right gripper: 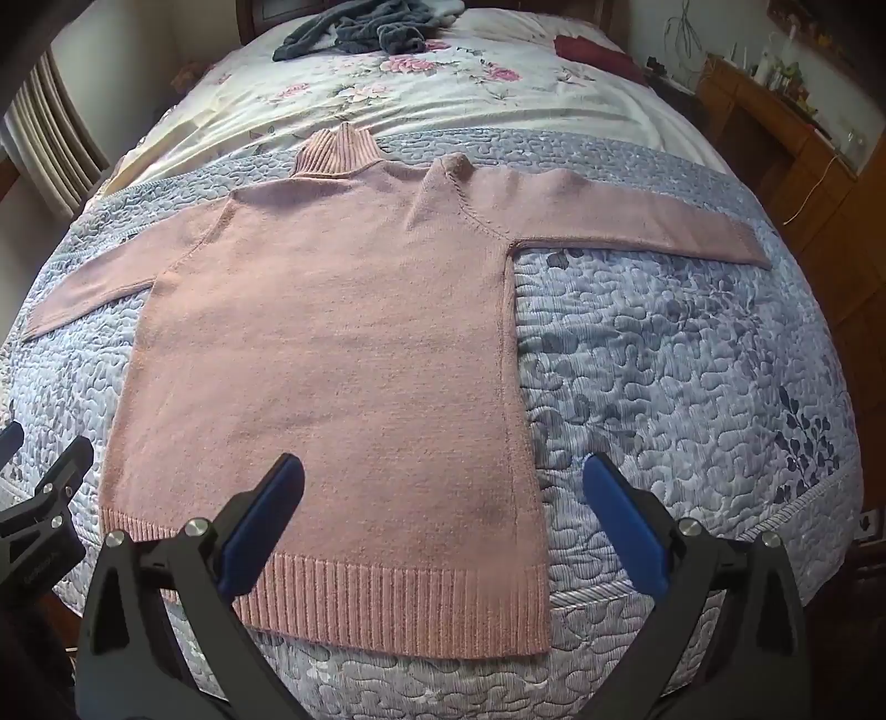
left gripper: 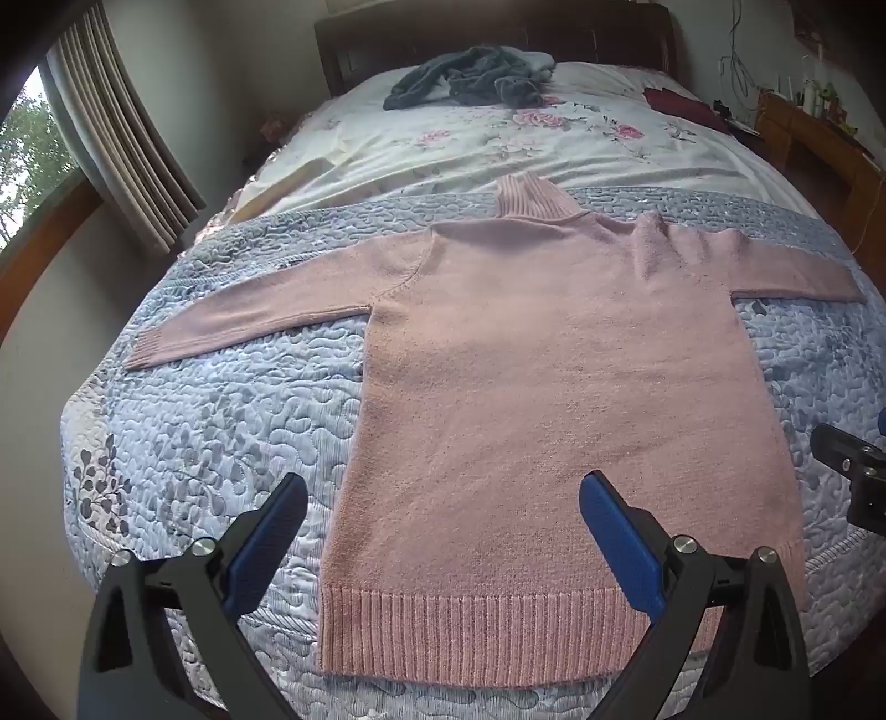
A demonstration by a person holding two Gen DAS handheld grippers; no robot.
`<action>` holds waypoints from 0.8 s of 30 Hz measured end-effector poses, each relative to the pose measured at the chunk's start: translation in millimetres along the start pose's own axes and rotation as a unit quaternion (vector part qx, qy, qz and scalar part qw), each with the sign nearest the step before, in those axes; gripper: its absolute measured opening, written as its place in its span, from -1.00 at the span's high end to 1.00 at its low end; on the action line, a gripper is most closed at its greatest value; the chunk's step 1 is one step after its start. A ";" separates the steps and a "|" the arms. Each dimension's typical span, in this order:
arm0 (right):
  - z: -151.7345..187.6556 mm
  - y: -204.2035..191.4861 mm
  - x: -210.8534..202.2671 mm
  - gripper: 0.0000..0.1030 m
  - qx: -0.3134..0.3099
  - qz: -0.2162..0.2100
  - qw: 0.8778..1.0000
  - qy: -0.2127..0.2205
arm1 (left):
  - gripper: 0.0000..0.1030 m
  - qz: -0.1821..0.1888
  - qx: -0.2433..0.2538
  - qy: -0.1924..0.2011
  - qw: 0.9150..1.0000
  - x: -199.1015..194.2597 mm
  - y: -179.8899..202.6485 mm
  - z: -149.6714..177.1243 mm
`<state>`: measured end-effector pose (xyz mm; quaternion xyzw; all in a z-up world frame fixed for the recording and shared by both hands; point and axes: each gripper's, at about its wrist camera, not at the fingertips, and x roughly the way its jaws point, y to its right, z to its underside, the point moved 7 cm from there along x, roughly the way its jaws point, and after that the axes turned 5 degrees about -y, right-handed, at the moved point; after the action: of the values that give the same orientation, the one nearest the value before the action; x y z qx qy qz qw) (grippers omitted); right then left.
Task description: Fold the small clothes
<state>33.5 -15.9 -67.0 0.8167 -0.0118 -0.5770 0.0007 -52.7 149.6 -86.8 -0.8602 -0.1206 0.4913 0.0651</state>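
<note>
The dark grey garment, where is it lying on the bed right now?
The dark grey garment lies crumpled at the far end of the bed by the headboard, on the floral sheet, well beyond the pink sweater.

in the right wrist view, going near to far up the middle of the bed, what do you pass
right gripper, open → ribbed hem of the pink sweater → ribbed turtleneck collar → far strip of blue quilted coverlet → white floral sheet → dark grey garment heap by the headboard
</note>
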 end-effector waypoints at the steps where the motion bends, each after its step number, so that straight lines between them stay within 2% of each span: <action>1: -0.6 0.1 0.4 -0.94 -0.001 0.002 1.000 0.000 | -0.92 0.000 0.000 -0.001 1.000 0.8 -0.6 -0.1; 24: -2.6 -2.5 2.8 -0.94 -0.003 -0.001 1.000 0.003 | -0.92 -0.002 -0.001 -0.004 1.000 3.8 -4.1 3.5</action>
<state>36.9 -13.5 -68.8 0.8182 -0.0090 -0.5749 0.0028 -54.4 154.5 -90.9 -0.8581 -0.1232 0.4942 0.0647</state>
